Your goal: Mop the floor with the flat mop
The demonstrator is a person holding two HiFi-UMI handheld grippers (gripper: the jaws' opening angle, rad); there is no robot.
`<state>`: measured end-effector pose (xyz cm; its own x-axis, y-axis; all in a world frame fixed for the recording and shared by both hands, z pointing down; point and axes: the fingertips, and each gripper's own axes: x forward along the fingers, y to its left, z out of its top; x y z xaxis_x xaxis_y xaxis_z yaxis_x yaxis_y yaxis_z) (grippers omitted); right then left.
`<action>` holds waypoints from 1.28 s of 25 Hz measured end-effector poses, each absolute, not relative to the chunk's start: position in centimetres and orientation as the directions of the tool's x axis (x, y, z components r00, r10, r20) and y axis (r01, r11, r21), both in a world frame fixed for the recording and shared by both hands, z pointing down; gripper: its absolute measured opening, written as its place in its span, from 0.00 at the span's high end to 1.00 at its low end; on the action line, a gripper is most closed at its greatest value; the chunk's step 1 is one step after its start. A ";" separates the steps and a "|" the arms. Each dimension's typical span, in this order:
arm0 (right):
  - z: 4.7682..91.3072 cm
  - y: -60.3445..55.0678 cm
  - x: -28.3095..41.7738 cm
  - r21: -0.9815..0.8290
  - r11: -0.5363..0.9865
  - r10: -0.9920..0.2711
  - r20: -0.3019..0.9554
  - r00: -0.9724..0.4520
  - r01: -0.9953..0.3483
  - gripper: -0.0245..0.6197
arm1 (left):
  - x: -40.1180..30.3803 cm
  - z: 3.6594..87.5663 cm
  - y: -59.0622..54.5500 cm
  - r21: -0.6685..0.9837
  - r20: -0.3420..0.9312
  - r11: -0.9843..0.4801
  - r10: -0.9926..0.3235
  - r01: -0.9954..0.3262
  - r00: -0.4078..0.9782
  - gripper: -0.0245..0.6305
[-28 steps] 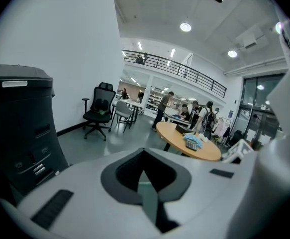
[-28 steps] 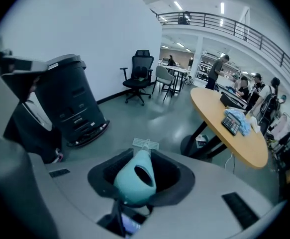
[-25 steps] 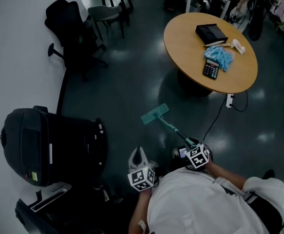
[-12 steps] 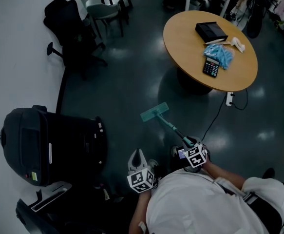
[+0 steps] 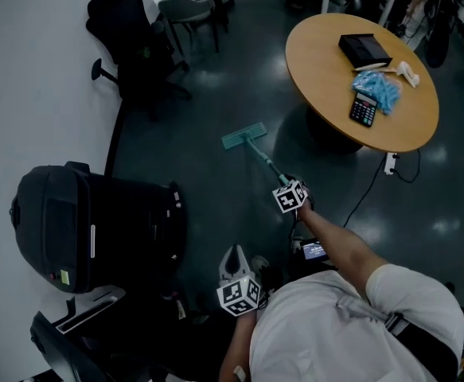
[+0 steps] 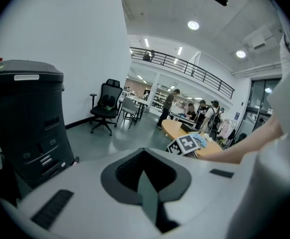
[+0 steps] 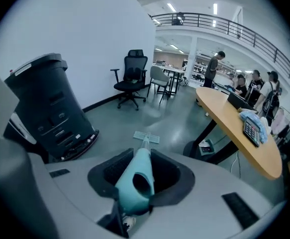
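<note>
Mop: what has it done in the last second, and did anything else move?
The right gripper, shut on the mop, reached out and pushed it forward over the floor, away from the person. The left gripper stayed by the body, jaws together, empty. Things on the table lie as before.

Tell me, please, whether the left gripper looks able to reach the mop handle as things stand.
Probably, with a stretch: nothing stands between the left gripper, shut and empty, and the mop handle, held well ahead in the right gripper.
</note>
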<state>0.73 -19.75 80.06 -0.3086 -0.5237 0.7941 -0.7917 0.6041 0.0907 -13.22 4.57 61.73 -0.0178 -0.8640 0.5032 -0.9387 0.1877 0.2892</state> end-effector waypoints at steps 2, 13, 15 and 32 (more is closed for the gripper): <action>79.9 -21.5 0.1 0.087 0.587 -0.528 0.794 -0.300 -0.805 0.79 | -13.1 61.6 4.9 0.283 0.503 0.194 -0.864 -0.939 -0.026 0.95; 73.0 -9.1 8.2 0.071 0.673 -0.453 0.827 -0.334 -0.736 0.79 | -13.0 60.3 3.1 0.285 0.445 0.125 -0.895 -0.950 0.016 0.95; 70.5 -5.6 9.9 0.039 0.669 -0.441 0.824 -0.355 -0.742 0.79 | -12.7 60.1 2.7 0.282 0.435 0.100 -0.900 -0.954 0.035 0.95; 67.6 -1.8 7.9 0.038 0.691 -0.460 0.793 -0.399 -0.721 0.79 | -11.6 60.0 1.6 0.308 0.409 0.037 -0.907 -0.951 0.097 0.95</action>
<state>7.95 -1.78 67.61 -0.3987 -0.4598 0.7935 -0.7215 0.6914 0.0382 -11.60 1.60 60.01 0.0970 -0.9074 0.4090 -0.9508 0.0369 0.3075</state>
